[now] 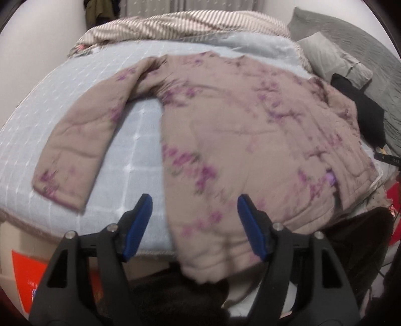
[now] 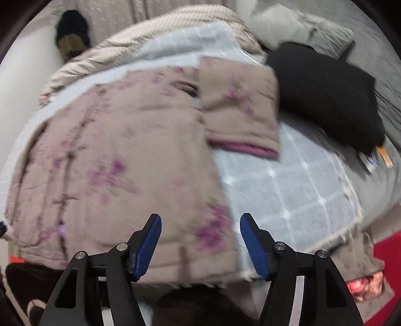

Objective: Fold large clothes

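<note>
A beige padded jacket [image 1: 238,130] with purple flowers lies spread on a light blue checked blanket [image 1: 140,140] on a bed. In the left wrist view its sleeve [image 1: 82,140] stretches out to the left. In the right wrist view the jacket [image 2: 112,163] fills the left half, and its other sleeve [image 2: 240,110] is folded inward, showing a maroon cuff lining. My left gripper [image 1: 194,198] is open over the hem's left corner, which hangs off the bed edge; its pads do not touch the cloth. My right gripper [image 2: 200,217] is open over the hem's right corner, holding nothing.
A black garment [image 2: 325,92] lies on the bed right of the jacket, with grey pillows [image 1: 333,57] behind it. A striped quilt [image 1: 190,22] is bunched at the far side. An orange-red box [image 1: 27,273] stands below the bed's near edge.
</note>
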Action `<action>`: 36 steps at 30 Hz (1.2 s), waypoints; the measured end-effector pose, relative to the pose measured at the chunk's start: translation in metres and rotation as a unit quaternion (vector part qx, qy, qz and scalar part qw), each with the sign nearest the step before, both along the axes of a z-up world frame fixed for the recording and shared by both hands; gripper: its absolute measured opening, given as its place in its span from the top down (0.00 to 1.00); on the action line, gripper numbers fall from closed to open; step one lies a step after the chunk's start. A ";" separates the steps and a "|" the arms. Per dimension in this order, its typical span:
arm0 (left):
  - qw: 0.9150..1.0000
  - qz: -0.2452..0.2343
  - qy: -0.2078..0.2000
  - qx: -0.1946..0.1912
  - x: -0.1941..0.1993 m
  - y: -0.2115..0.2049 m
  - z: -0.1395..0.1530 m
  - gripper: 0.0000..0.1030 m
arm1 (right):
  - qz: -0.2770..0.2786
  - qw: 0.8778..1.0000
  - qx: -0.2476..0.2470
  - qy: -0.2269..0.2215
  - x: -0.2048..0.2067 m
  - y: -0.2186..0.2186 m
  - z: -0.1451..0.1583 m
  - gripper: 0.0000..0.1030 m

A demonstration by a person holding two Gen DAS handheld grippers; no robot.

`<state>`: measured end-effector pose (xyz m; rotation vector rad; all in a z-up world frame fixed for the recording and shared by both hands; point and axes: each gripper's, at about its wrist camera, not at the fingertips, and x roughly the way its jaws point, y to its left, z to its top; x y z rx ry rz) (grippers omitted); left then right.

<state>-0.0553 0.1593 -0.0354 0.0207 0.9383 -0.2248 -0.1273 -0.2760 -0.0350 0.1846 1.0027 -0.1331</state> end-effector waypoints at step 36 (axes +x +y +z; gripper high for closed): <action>0.978 0.182 0.070 0.067 0.092 0.149 -0.050 0.86 | 0.191 0.978 0.042 -0.069 0.138 0.254 -0.038 0.27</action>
